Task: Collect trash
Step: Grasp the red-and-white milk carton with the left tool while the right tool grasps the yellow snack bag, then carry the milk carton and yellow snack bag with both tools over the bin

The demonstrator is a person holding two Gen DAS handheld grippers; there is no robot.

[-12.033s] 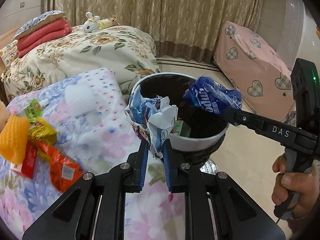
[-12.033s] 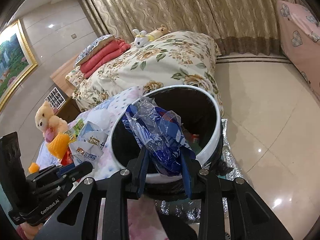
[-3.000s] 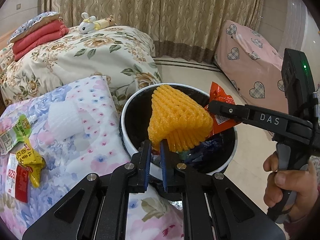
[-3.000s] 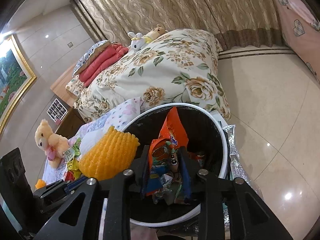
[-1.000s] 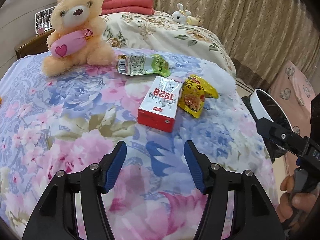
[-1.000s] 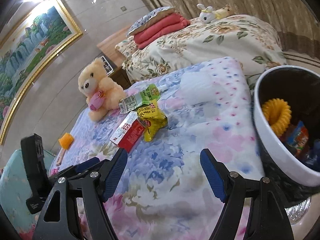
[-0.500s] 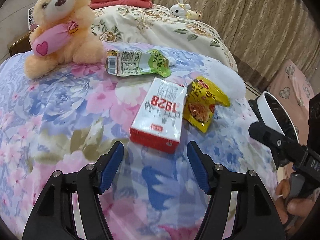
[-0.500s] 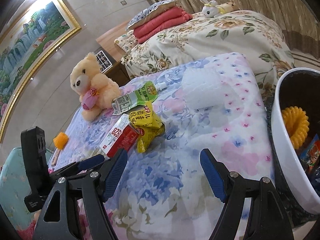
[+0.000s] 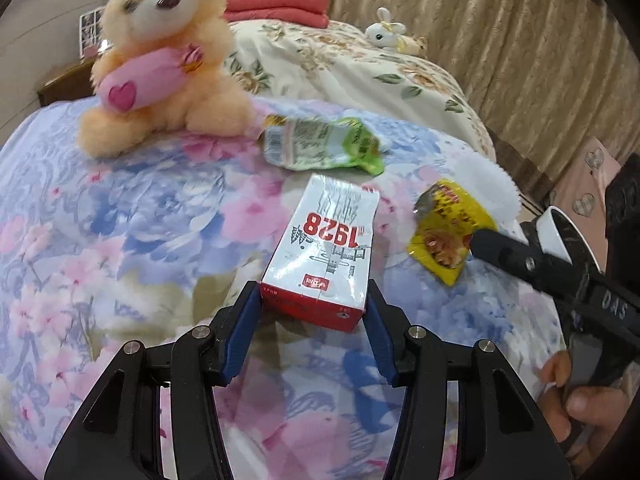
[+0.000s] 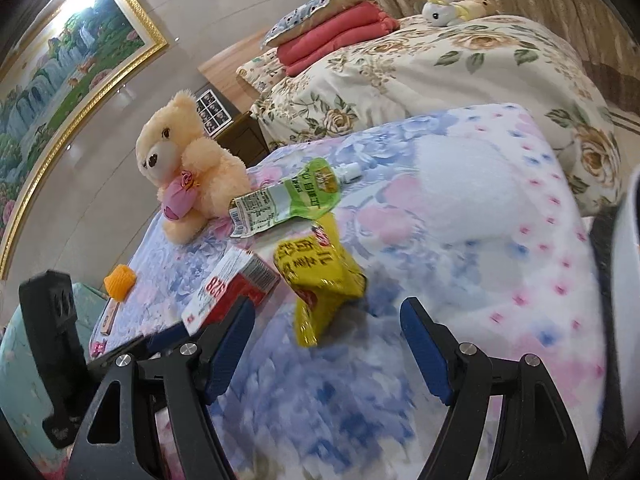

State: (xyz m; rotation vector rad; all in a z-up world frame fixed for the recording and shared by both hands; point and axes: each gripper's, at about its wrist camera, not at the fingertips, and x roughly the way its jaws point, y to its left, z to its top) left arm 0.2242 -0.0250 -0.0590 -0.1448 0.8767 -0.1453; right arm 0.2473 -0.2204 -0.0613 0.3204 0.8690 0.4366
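A red and white box (image 9: 328, 252) marked 1928 lies on the floral cloth (image 9: 120, 240). My left gripper (image 9: 312, 300) has the box's near end between its blue pads; its jaws are closing and both pads touch the box's sides. A crumpled yellow snack packet (image 10: 320, 276) lies just ahead of my right gripper (image 10: 326, 312), which is open, the packet's lower end between its fingers. In the left wrist view a right finger reaches the yellow packet (image 9: 448, 236). The box (image 10: 224, 288) also shows beside the right gripper's left finger. The white bin's rim (image 9: 560, 232) is at the right.
A green drink pouch (image 10: 296, 196) lies beyond the box, beside a peach teddy bear (image 9: 160, 68). A white foam net (image 10: 468, 184) rests near the cloth's far edge, and an orange foam piece (image 10: 119, 276) at the left. A floral quilt (image 10: 440, 64) lies behind.
Both grippers have moved forward over the cloth. The left jaws have narrowed around the box's near end. The right gripper has closed in on the yellow packet, still wide.
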